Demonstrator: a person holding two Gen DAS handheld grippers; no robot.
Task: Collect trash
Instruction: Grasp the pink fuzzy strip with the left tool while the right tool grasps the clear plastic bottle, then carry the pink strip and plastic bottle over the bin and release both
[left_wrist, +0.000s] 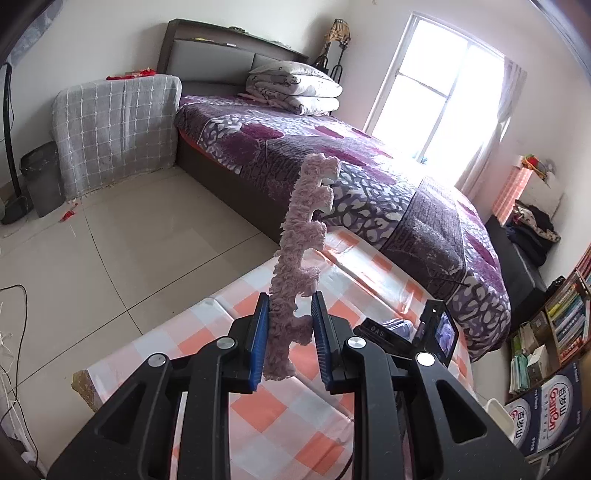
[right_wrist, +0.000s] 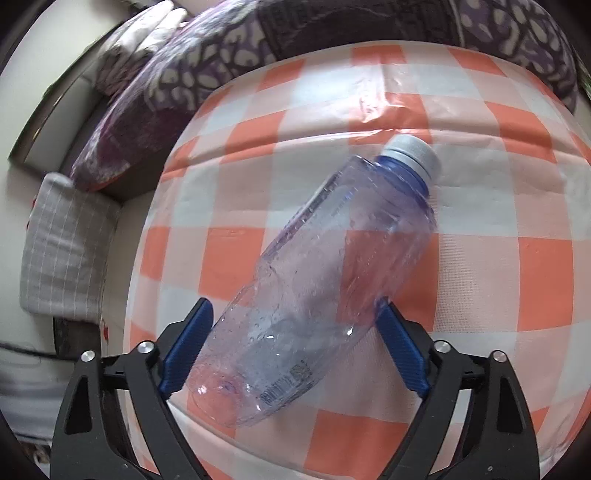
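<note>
Left wrist view: the left gripper (left_wrist: 290, 332) has its jaws drawn in as far as they go on a fluffy pink comb-shaped piece (left_wrist: 301, 243). The left pad presses its spine and the short prongs point toward the right pad; whether that pad touches them I cannot tell. The piece rises well beyond the fingertips and hangs a little below them. Gripped low on the spine, it likely stays steady for carrying, clear of the checked tablecloth (left_wrist: 258, 406) beneath.

From the right wrist, the right gripper (right_wrist: 295, 350) stands wide, its blue pads on either side of an empty clear plastic bottle (right_wrist: 332, 280). The bottle lies on its side on the cloth, slanting from its base near the left pad up past the right pad to the grey cap (right_wrist: 412, 153) far beyond the tips. Both pads look just at the bottle's wall, but no dent shows, so I judge it bracketed rather than gripped. Straddling the wide lower body suits a pinch across its width; the thin wall may buckle or roll.

Past the left jaws lie pale floor tiles (left_wrist: 122, 236), a bed with a purple patterned cover (left_wrist: 332, 155), folded bedding (left_wrist: 295, 86), a grey checked throw over furniture (left_wrist: 114, 129), and a dark bin (left_wrist: 40, 173) beside it, a probable destination. A bright window (left_wrist: 436, 92) sits beyond the bed.
</note>
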